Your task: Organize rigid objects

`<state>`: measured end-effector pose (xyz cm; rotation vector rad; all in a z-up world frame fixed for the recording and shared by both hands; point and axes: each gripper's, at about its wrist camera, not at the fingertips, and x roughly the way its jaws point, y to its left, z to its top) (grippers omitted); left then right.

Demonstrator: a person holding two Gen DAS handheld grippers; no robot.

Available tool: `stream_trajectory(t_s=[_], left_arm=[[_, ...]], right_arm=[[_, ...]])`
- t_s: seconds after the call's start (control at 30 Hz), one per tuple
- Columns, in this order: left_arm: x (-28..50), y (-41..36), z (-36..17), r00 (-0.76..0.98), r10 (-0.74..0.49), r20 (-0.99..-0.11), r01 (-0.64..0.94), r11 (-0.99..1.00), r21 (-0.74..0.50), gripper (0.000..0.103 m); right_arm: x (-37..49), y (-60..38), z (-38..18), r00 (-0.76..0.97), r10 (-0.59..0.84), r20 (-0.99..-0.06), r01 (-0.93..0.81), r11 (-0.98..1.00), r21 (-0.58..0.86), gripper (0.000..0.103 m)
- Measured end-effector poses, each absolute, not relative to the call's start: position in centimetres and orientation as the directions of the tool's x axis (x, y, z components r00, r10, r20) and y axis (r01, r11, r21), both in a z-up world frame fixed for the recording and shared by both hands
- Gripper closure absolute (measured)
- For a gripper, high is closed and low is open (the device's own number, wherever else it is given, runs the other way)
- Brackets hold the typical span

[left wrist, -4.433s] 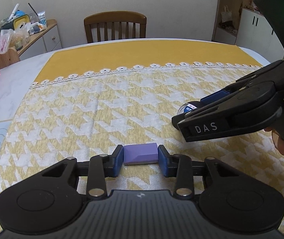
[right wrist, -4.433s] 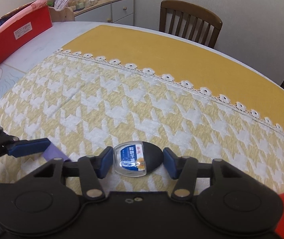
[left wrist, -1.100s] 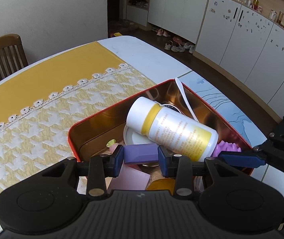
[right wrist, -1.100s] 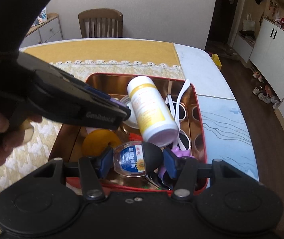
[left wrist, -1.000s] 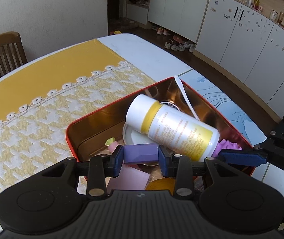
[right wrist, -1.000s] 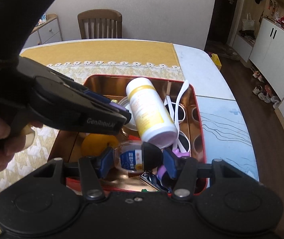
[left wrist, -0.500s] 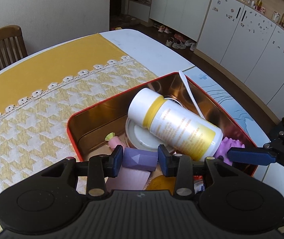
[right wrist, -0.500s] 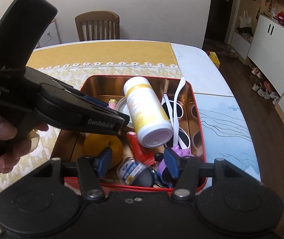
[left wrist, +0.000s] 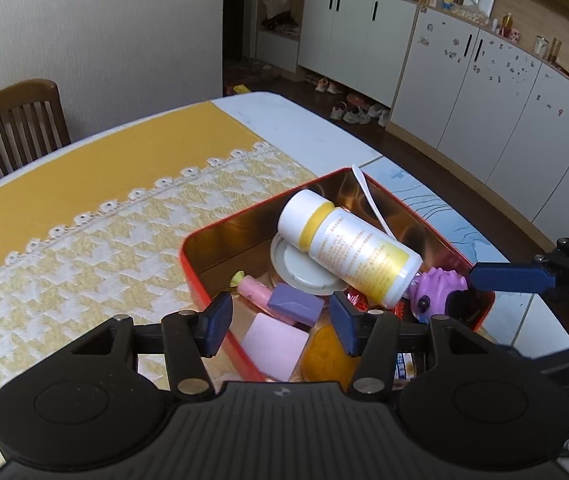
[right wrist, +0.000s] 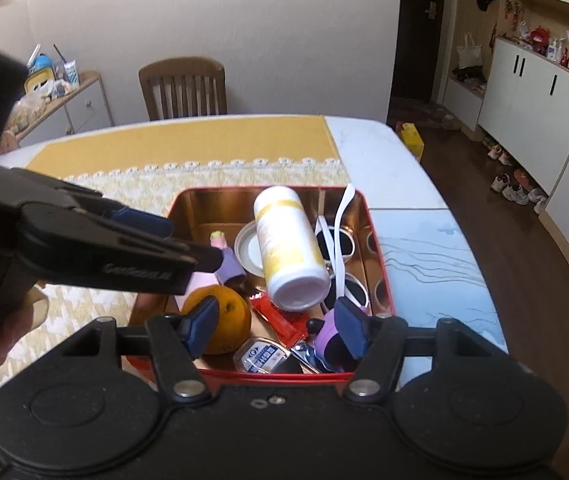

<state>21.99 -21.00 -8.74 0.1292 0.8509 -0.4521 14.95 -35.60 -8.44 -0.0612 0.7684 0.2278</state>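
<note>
A red tin box (left wrist: 220, 229) (right wrist: 380, 256) with a gold inside sits on the yellow houndstooth cloth. The purple block (left wrist: 294, 307) lies loose in the box on pink items; in the right wrist view it (right wrist: 230, 264) shows past my left gripper's tip. My left gripper (left wrist: 280, 326) is open and empty above it. The clear case with a blue label (right wrist: 262, 356) lies at the box's near side beside an orange (right wrist: 220, 320). My right gripper (right wrist: 278, 330) is open and empty above it, and one of its blue fingers (left wrist: 512, 277) shows in the left wrist view.
The box also holds a white and yellow bottle (left wrist: 348, 248) (right wrist: 288, 244), a white lid (left wrist: 296, 266), a white spoon (right wrist: 340, 232), a purple toy (left wrist: 438, 286) and red packets (right wrist: 280, 316). A wooden chair (right wrist: 184, 88) stands at the table's far side. White cabinets (left wrist: 464, 92) line the right.
Both grippers have opened. The purple block dropped out of the left one into the box and the clear case dropped out of the right one. Both grippers have drawn back a little.
</note>
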Motion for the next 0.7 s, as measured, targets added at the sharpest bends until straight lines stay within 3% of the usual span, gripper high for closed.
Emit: stream_trajectory(t_s=[0.27, 0.37, 0.53, 0.7], left_arm=[[19.5, -18.5, -6.6, 0.595, -0.37, -0.713, 0.438, 0.894, -0.098, 0.049], [18.3, -17.7, -5.7, 0.611, -0.381, -0.694, 0.44, 0.892, -0.103, 0.037], [16.4, -16.6, -4.5, 0.622, -0.413, -0.665, 0.461, 0.88, -0.115, 0.036], [14.6, -15.7, -3.5, 0.638, -0.436, -0.635, 0.479, 0.87, -0.116, 0.028]], right_arm=[[13.2, -35.3, -6.9, 0.728, 0.193, -0.658, -0.205, 0.977, 0.059, 0.028], [12.4, -35.2, -6.2, 0.744, 0.205, -0.636, -0.2, 0.977, 0.08, 0.023], [10.9, -34.7, -5.0, 0.771, 0.214, -0.6, -0.194, 0.976, 0.099, 0.017], [9.7, -34.3, -4.1, 0.797, 0.21, -0.566, -0.183, 0.977, 0.105, 0.007]])
